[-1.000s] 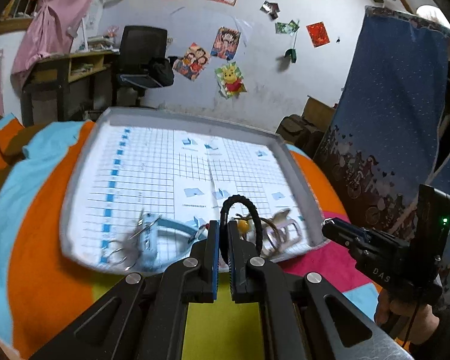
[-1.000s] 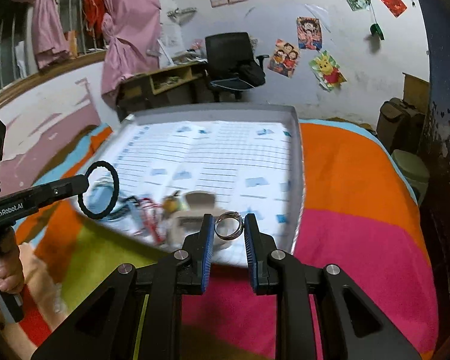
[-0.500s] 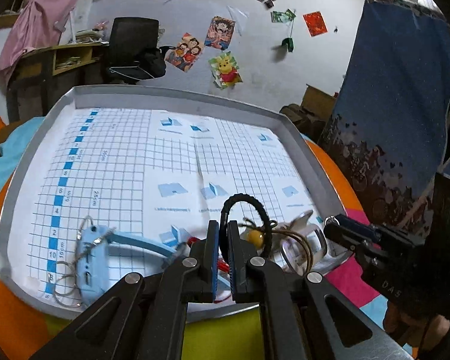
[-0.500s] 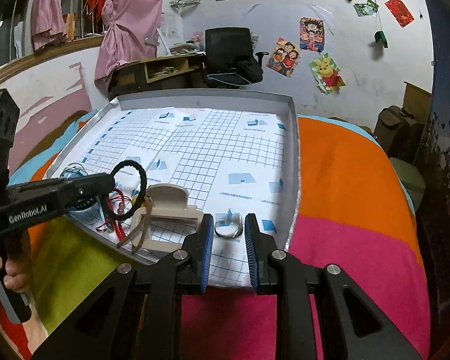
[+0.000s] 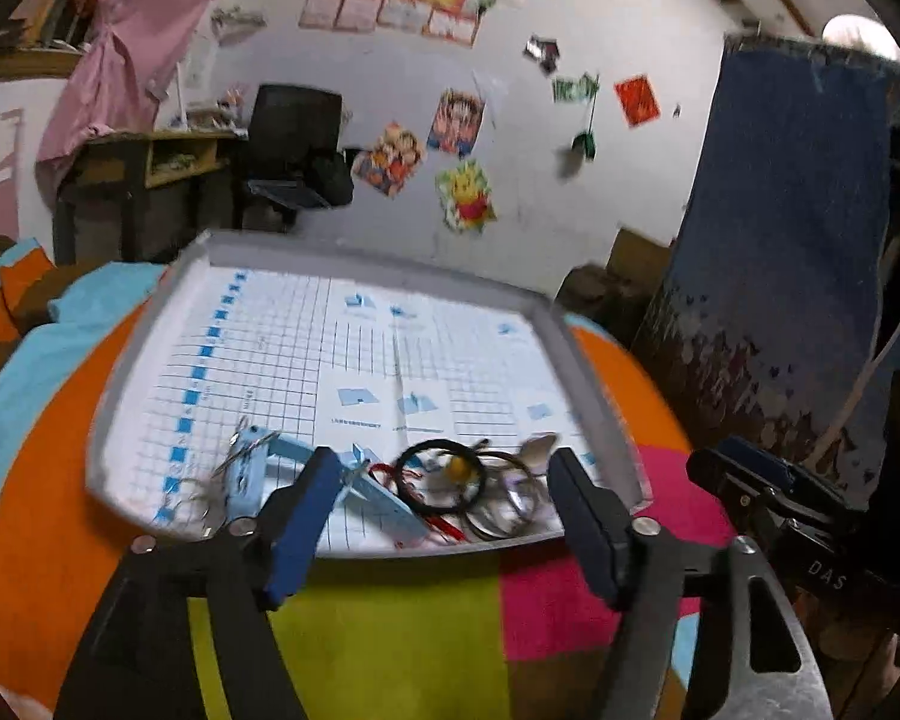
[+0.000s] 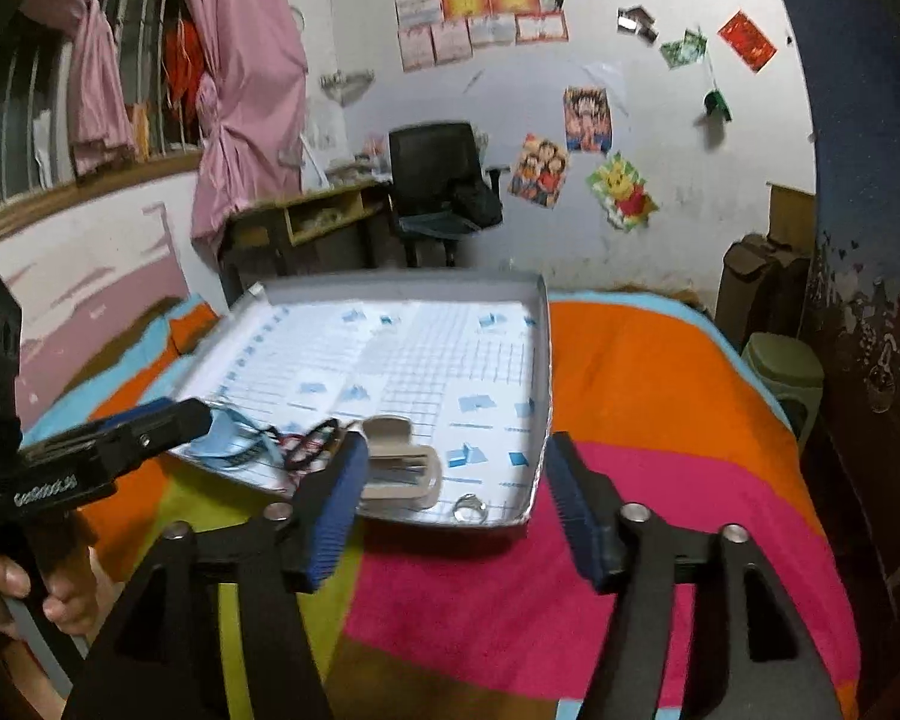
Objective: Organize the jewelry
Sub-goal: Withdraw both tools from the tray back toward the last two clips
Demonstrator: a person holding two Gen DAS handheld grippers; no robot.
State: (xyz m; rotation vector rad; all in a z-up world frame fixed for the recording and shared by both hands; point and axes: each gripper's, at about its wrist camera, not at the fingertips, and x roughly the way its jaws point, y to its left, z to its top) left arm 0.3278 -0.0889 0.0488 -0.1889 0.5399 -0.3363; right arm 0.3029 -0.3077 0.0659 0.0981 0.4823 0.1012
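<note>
Both tongs are spread and empty: left gripper (image 5: 444, 516), right gripper (image 6: 456, 504). The black hair tie (image 5: 441, 476) and silver ring (image 6: 470, 508) lie in the tray (image 6: 543, 360). "DAS" marks the right gripper's body.

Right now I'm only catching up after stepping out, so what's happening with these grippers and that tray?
A person holds two grippers over a grey tray lined with gridded paper on a striped bedspread. Both the left gripper and right gripper are open and hold nothing. A black elastic hair tie lies among the piled trinkets, and a small silver ring sits near the tray's front corner.
</note>
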